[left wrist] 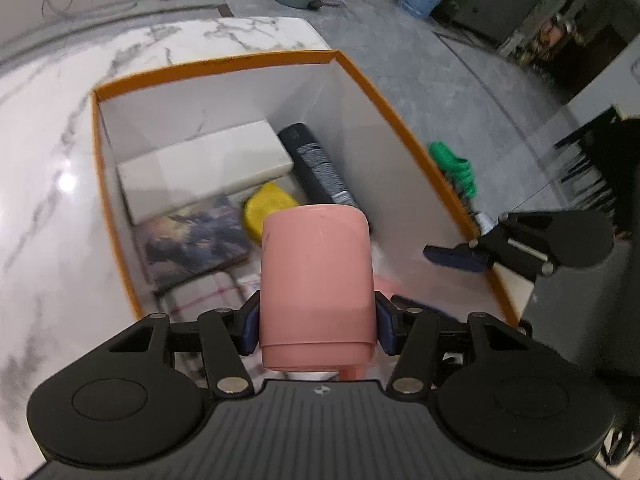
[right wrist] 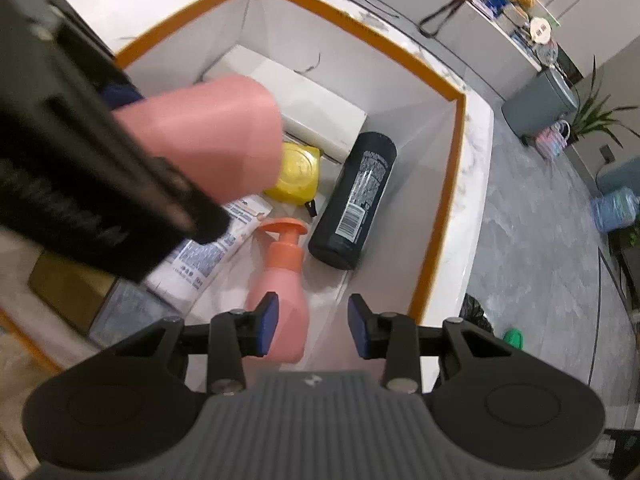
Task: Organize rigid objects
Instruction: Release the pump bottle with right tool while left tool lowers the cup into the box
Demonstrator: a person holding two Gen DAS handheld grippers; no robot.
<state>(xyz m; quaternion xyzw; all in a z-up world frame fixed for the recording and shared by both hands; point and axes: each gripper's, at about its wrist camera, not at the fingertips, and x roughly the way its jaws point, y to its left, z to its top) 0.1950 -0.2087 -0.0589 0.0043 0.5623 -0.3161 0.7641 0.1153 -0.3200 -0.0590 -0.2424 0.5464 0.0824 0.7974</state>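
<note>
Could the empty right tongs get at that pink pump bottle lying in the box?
Probably yes. The right tongs hang open just above the pink pump bottle, with nothing between them. The pink cup in the left tongs sits off to the side.

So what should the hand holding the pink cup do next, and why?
Probably lower the pink cup a little further into the orange-rimmed box. The left gripper is shut on it, held above the yellow item and toothpaste tube inside. The right gripper is open, holding nothing.
</note>
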